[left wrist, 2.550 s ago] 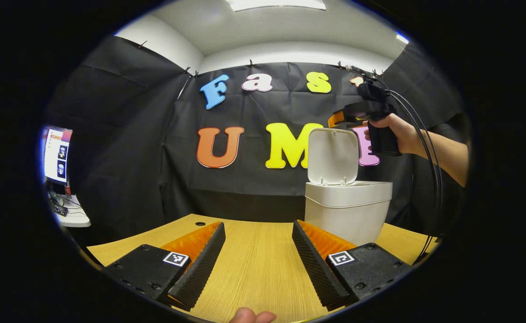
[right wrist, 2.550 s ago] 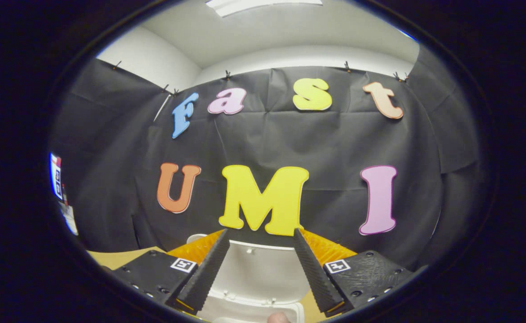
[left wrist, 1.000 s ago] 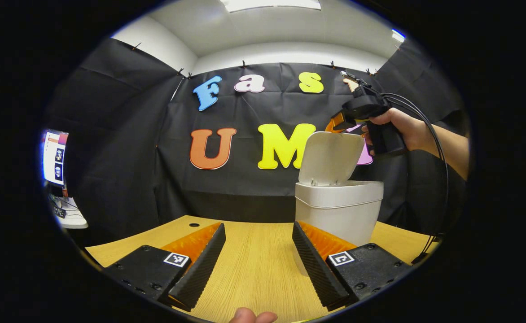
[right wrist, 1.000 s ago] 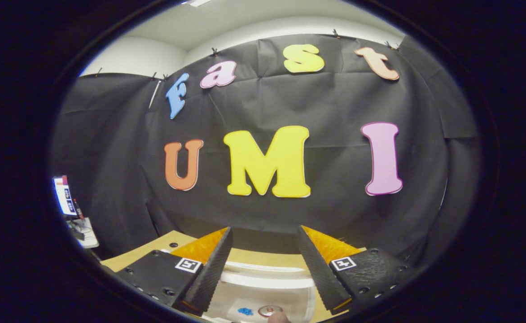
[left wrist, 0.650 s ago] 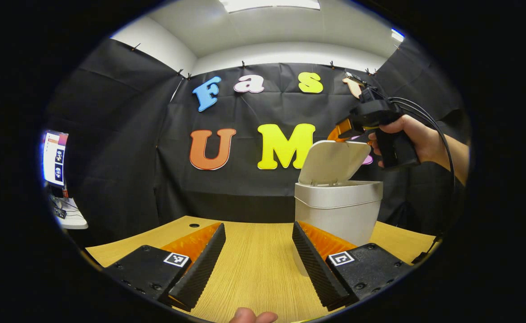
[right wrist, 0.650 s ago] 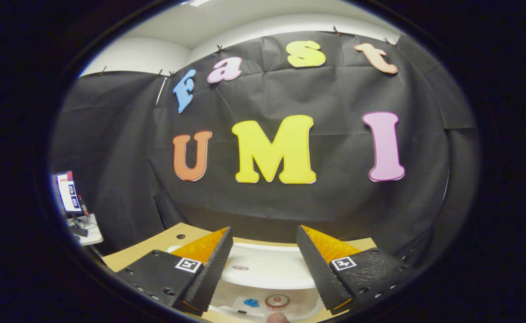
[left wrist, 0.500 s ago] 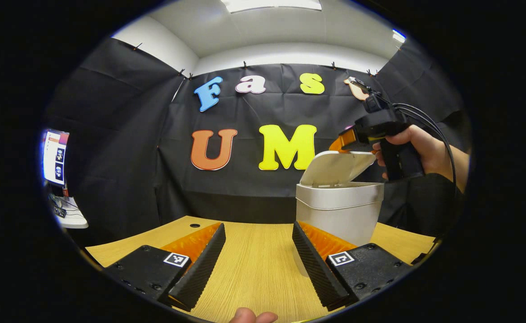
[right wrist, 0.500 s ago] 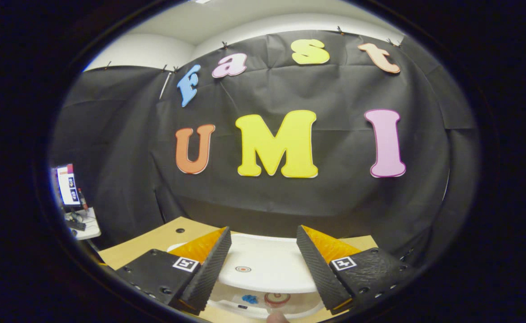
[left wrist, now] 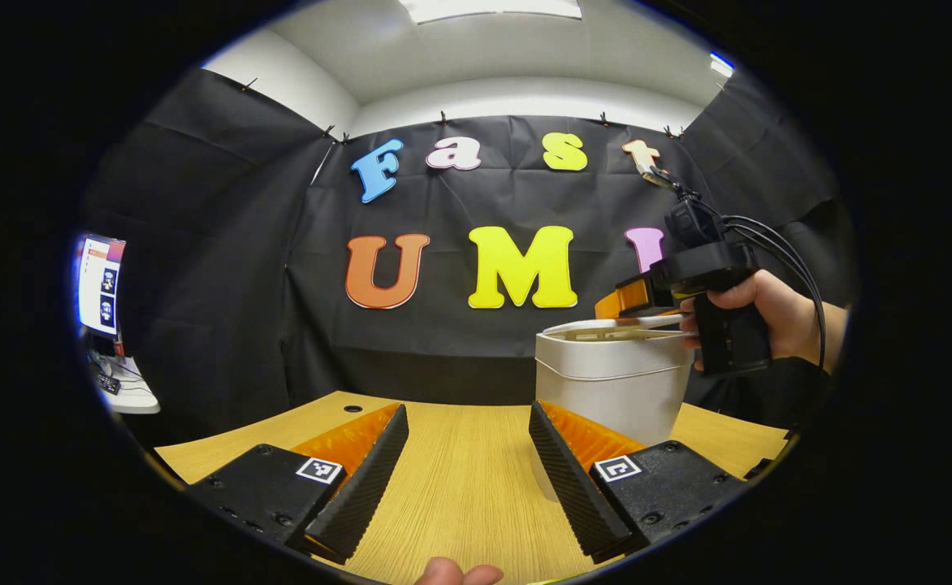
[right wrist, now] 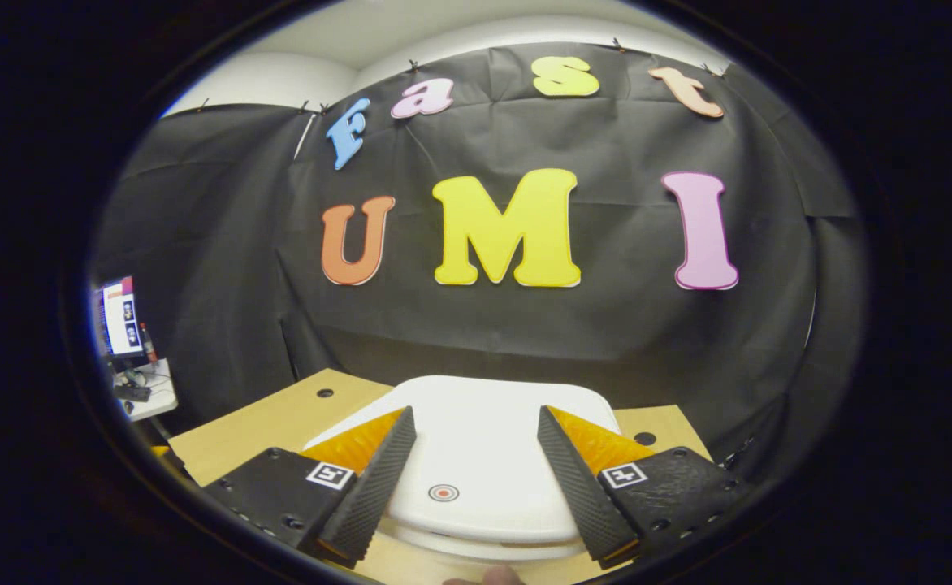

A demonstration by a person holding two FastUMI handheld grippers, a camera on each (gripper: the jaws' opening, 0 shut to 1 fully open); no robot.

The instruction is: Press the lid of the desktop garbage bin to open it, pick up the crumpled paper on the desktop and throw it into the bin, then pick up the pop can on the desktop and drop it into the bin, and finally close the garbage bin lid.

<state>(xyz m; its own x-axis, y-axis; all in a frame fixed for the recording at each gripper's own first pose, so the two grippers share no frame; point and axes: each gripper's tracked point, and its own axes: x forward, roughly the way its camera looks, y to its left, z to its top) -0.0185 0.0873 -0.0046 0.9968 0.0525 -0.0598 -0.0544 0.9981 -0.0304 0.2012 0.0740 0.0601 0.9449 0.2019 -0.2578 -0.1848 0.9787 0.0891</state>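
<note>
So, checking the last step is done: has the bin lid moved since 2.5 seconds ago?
Yes. The lid has swung down from upright onto the bin body, nearly flat.

- The bin [left wrist: 610, 390] stands on the table [left wrist: 460, 479], on the right side in the left gripper view.
- The lid [right wrist: 476, 471] lies on top of the bin.
- The right gripper [right wrist: 476, 471] is just above the lid.
- The left gripper [left wrist: 464, 467] is in front of the bin, over the table.
- The wall [left wrist: 443, 341] is behind the table.

A lab recording booth: black cloth wall [left wrist: 224, 268], wooden desk [left wrist: 460, 479], monitor [left wrist: 101, 284] on a side table
</note>
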